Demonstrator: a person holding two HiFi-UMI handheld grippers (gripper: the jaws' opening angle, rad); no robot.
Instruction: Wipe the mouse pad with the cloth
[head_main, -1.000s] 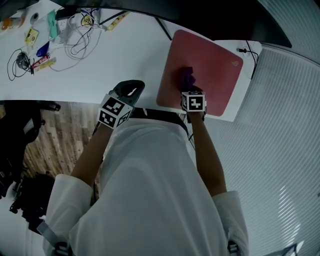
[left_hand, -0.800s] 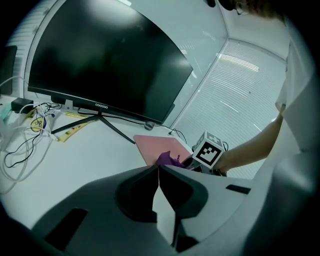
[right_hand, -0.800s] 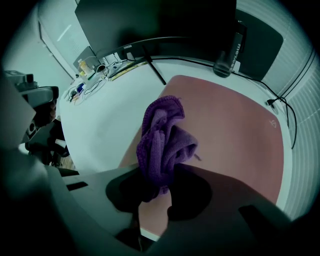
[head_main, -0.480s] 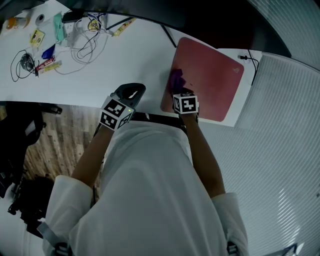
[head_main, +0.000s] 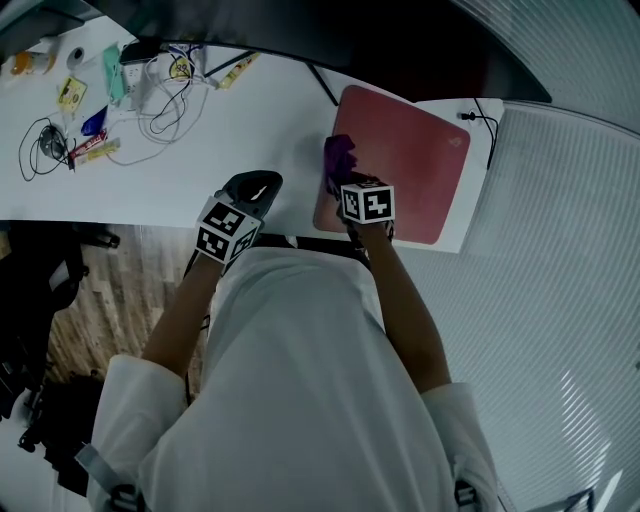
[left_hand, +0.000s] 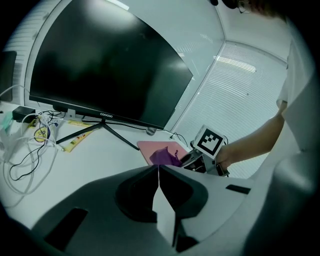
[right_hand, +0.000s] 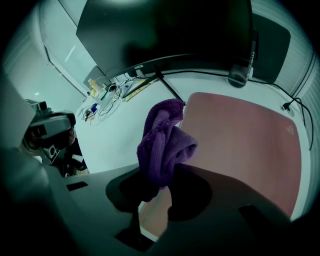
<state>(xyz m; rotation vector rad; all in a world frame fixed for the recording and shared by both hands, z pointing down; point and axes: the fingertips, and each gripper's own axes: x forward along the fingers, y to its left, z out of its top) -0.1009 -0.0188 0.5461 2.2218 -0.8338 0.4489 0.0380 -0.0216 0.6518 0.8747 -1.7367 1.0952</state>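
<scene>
Cloth (right_hand: 162, 145) at left edge of mouse pad (right_hand: 240, 145)
Right tongs (right_hand: 152, 192) clamp it, pad stretching away rightward; left tongs (left_hand: 159, 170) closed, empty.

Head view overhead, gripper views low, sharing mouse pad (head_main: 410, 160)
</scene>
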